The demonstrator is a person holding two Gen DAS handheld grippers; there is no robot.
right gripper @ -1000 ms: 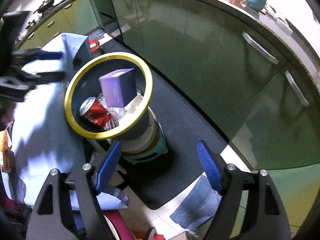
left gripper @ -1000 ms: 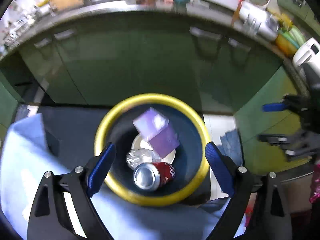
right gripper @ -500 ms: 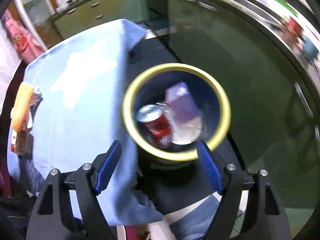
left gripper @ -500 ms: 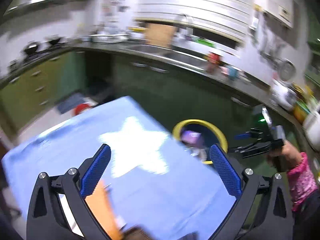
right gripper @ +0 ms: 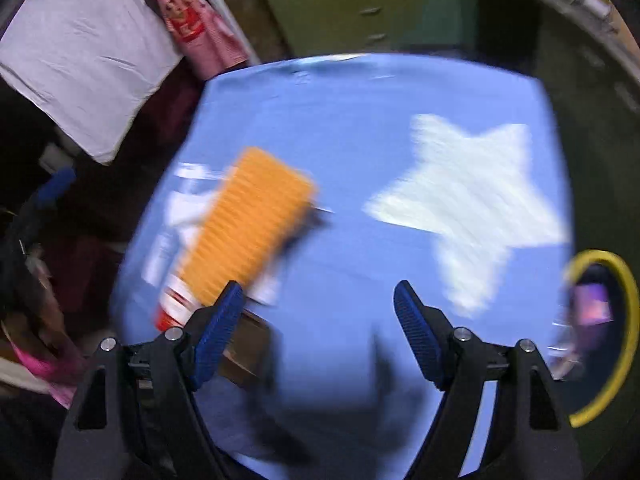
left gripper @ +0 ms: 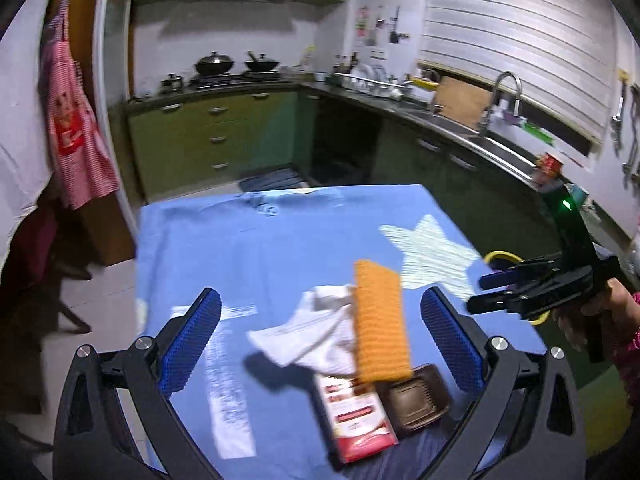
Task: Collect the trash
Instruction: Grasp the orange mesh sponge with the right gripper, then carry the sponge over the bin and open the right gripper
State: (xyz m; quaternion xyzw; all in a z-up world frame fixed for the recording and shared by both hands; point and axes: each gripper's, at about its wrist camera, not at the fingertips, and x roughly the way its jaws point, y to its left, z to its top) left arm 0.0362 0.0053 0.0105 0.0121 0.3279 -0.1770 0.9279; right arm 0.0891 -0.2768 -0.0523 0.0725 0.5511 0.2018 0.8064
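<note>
**Wrappers waiting on the blue cloth**

The ribbed orange rectangular wrapper [left gripper: 380, 320] lies near-to-far on the blue star-printed tablecloth [left gripper: 260, 248], overlapping crumpled white paper [left gripper: 304, 332]. The left gripper [left gripper: 320, 344] gapes widest, empty; its jaws were just opening. The right gripper [right gripper: 320, 332] stands open, empty.

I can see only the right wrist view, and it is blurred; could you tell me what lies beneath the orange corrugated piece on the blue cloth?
Observer: In the left wrist view, a crumpled white paper lies under the far end of the orange corrugated piece.
Operator: Thank you. And at its near end?
Observer: A brown plastic tray lies beside a red-and-white packet.
Operator: Is a gripper touching any of them?
Observer: No; the left gripper, whose jaws have just been opening, is empty and clear of them.
</note>
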